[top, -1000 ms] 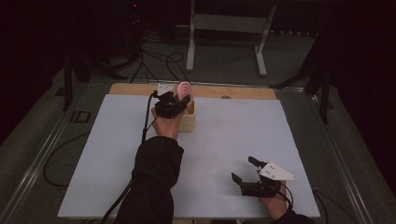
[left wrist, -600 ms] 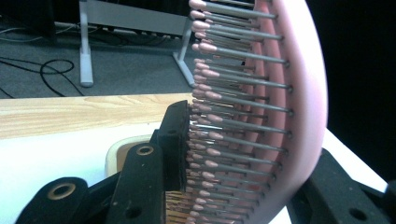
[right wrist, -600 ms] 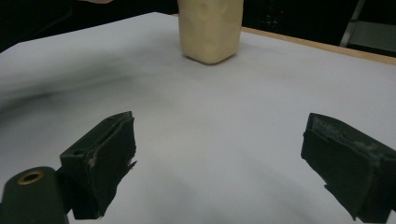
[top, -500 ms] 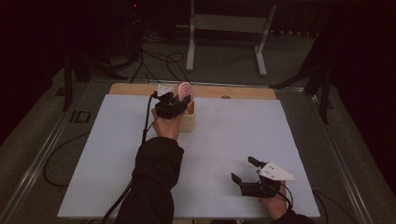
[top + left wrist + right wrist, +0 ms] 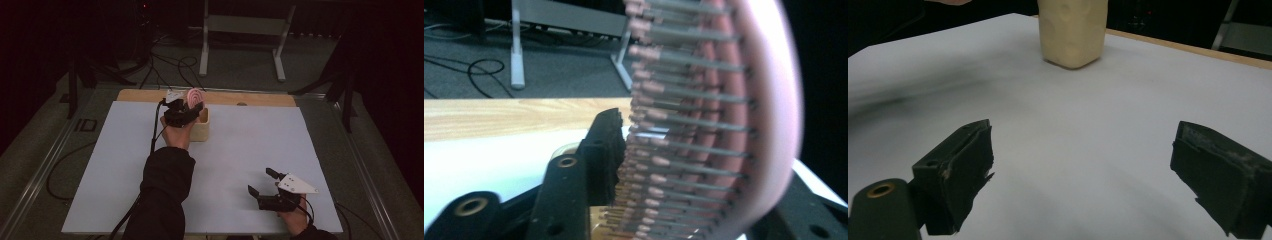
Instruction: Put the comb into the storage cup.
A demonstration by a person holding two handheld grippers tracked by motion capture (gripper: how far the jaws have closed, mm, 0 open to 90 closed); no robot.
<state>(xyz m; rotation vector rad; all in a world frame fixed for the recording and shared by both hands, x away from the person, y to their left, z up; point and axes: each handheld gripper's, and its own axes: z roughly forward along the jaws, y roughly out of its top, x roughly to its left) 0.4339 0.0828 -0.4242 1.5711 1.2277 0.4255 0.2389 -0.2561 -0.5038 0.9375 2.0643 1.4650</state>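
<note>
Left gripper (image 5: 192, 111), jaws just loosening, flanks pink oval hairbrush (image 5: 724, 125); metal pins pink-tipped.

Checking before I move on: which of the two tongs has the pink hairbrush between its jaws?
The left tongs, over the cream holder; jaws just opening around the pink hairbrush. The right tongs gape open.

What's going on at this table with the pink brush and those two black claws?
A person holds a claw in each hand over a white table. The left claw has a pink hairbrush between its jaws, above a small cream-coloured box at the far side; its jaws have just been opening, and the left jaw now sits at the bristle tips rather than squeezing them. The right claw rests open near the front edge, holding nothing.
</note>
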